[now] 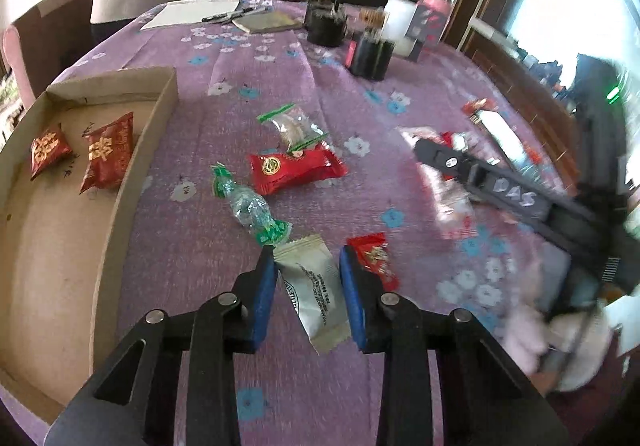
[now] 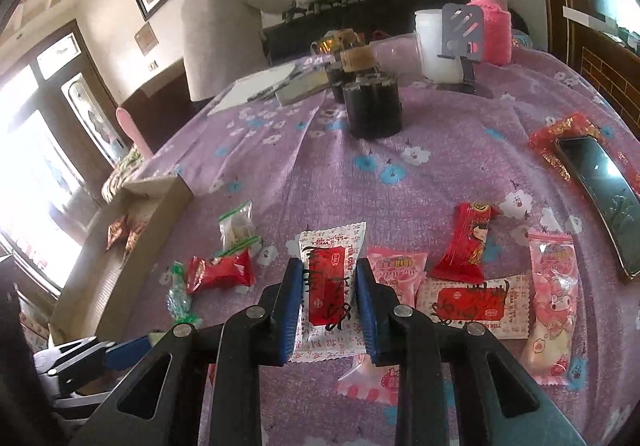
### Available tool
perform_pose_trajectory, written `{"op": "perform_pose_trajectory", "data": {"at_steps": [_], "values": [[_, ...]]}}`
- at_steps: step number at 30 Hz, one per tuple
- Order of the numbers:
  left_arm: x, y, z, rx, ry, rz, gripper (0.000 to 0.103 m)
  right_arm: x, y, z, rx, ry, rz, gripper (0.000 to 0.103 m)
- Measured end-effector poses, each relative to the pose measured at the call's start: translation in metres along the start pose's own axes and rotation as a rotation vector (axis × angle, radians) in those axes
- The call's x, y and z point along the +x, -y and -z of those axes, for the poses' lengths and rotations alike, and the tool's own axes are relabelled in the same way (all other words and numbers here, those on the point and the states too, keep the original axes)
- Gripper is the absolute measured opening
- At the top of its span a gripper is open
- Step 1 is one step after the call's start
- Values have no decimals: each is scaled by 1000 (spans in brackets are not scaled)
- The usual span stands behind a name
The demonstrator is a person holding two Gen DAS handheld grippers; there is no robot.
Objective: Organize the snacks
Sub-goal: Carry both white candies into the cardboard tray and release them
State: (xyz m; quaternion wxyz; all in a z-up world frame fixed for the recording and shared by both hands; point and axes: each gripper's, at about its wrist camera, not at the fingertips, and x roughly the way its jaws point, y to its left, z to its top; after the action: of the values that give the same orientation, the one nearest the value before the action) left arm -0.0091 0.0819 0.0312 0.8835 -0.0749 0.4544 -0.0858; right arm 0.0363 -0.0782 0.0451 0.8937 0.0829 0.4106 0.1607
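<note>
My left gripper (image 1: 307, 258) is open, its blue pads either side of a white snack packet (image 1: 314, 292) lying on the purple tablecloth. A small red packet (image 1: 374, 258) lies by its right finger. A green-wrapped candy (image 1: 248, 208), a red packet (image 1: 294, 166) and a clear green-edged packet (image 1: 294, 126) lie ahead. A cardboard box (image 1: 132, 174) at left holds two red packets (image 1: 108, 152). My right gripper (image 2: 329, 272) is open around a white-and-red packet (image 2: 330, 286). Pink packets (image 2: 554, 302), a red packet (image 2: 466, 252) and another white-and-red packet (image 2: 478, 304) lie to its right.
Black cylindrical holders (image 2: 372, 108), a white tub (image 2: 434, 46), a pink-sleeved bottle (image 2: 490, 20), a notebook and pens stand at the table's far side. A phone (image 2: 608, 194) lies at right. A person (image 2: 228, 34) stands beyond the table. The right gripper shows blurred in the left wrist view (image 1: 500, 190).
</note>
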Motion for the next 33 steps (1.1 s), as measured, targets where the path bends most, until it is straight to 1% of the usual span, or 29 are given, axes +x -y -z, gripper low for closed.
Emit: {"op": "perform_pose_trajectory", "data": {"at_steps": [4, 6, 8, 9, 10, 11, 13, 14, 15, 18, 20, 23, 26, 29, 31, 33], "values": [[-37, -22, -1, -49, 50, 53, 29, -2, -1, 1, 3, 15, -12, 27], [-54, -39, -3, -76, 81, 45, 29, -2, -3, 2, 2, 18, -14, 27], [-69, -62, -6, -106, 112, 17, 29, -3, -5, 4, 7, 16, -19, 27], [-76, -79, -8, -123, 122, -13, 29, -4, -6, 4, 12, 16, -25, 27], [-82, -96, -11, -138, 123, -37, 29, -7, -10, 2, 12, 18, -27, 27], [-84, -105, -13, -145, 122, -52, 29, -10, -15, 1, 11, 21, -36, 27], [-89, -133, -19, -157, 122, -107, 29, -15, -29, -2, 10, 18, -75, 27], [-88, -151, -25, -171, 117, -140, 29, -16, -39, -4, 8, 10, -102, 27], [-86, -164, -28, -189, 110, -152, 29, -16, -50, -7, 1, -1, -126, 27], [-70, -204, -37, -280, 74, -141, 29, -7, -98, -12, -54, -41, -185, 27], [-55, -222, -42, -319, 50, -138, 29, 3, -132, -13, -101, -72, -211, 27], [-38, -231, -47, -329, 29, -154, 29, 26, -185, -10, -177, -136, -240, 27], [-20, -240, -51, -345, 9, -160, 29, 48, -222, 0, -229, -179, -231, 26], [-15, -247, -52, -351, 6, -170, 29, 72, -246, 6, -256, -224, -214, 26], [-13, -250, -52, -359, 4, -166, 30, 82, -253, 9, -260, -243, -204, 26], [-14, -250, -52, -350, 6, -181, 30, 94, -260, 13, -267, -262, -191, 26]]}}
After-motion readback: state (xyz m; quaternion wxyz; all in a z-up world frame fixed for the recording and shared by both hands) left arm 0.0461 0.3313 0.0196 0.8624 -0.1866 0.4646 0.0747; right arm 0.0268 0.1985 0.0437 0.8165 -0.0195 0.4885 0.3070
